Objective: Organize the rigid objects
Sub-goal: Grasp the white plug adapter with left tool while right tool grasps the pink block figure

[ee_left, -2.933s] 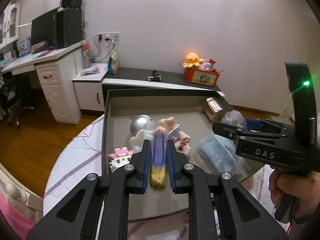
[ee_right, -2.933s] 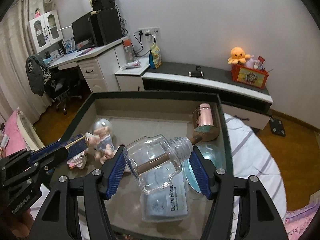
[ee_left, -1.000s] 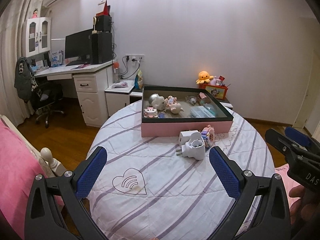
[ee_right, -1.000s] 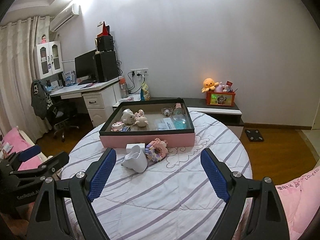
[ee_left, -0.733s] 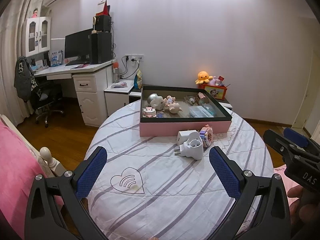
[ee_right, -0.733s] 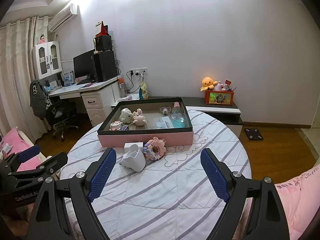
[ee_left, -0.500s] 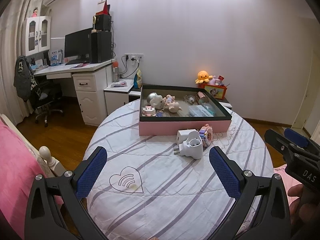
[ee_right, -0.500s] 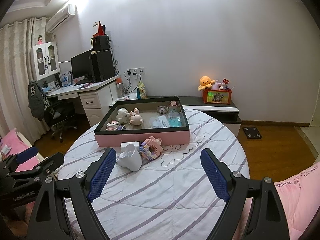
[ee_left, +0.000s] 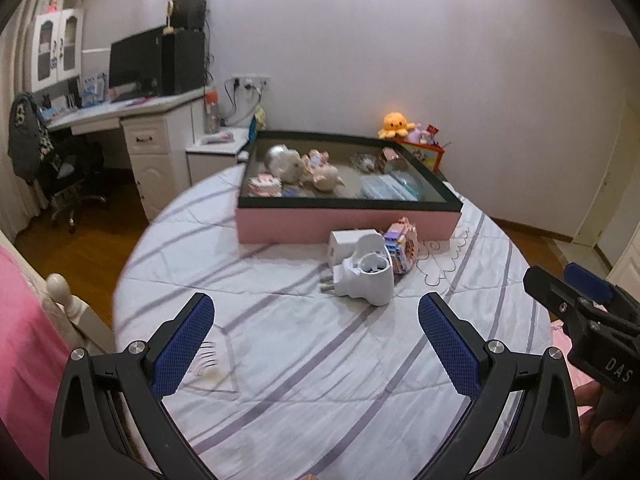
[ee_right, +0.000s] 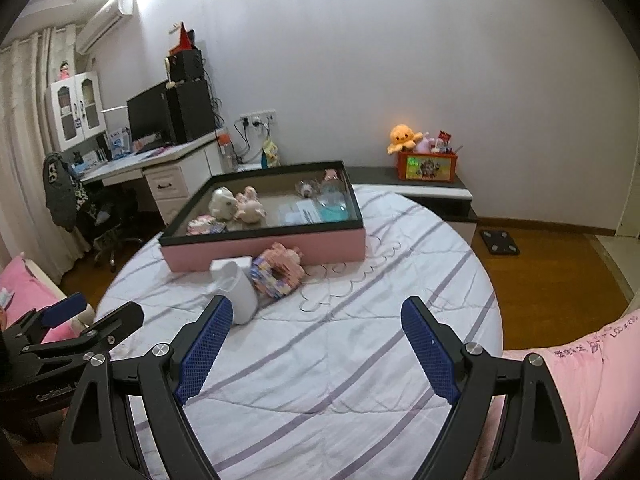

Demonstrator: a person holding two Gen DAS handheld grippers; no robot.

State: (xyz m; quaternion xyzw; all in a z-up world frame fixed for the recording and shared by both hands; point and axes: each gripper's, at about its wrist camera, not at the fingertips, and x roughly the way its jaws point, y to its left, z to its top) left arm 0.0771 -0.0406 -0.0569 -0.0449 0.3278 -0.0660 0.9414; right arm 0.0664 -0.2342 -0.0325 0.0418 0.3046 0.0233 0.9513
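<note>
A pink tray with a black rim (ee_left: 344, 224) (ee_right: 264, 245) stands on the far side of the round striped table and holds figurines, a bottle and packets. In front of it lie a white plug adapter (ee_left: 366, 276) (ee_right: 236, 286), a white box (ee_left: 340, 242) and a pastel block toy (ee_left: 402, 246) (ee_right: 276, 270). My left gripper (ee_left: 316, 338) is open and empty, well short of the adapter. My right gripper (ee_right: 318, 344) is open and empty too, over bare cloth. Each gripper shows at the edge of the other's view.
The table cloth (ee_left: 320, 360) has grey stripes. A desk with a monitor (ee_right: 160, 152) and an office chair stand at the left. A low cabinet with an orange plush and toy box (ee_right: 426, 164) is at the back. Pink bedding (ee_right: 580, 380) lies right.
Both grippers have moved forward and down toward the table, so the tray, adapter and block toy look larger. Earlier, each gripper held an item over the tray; now both are empty.
</note>
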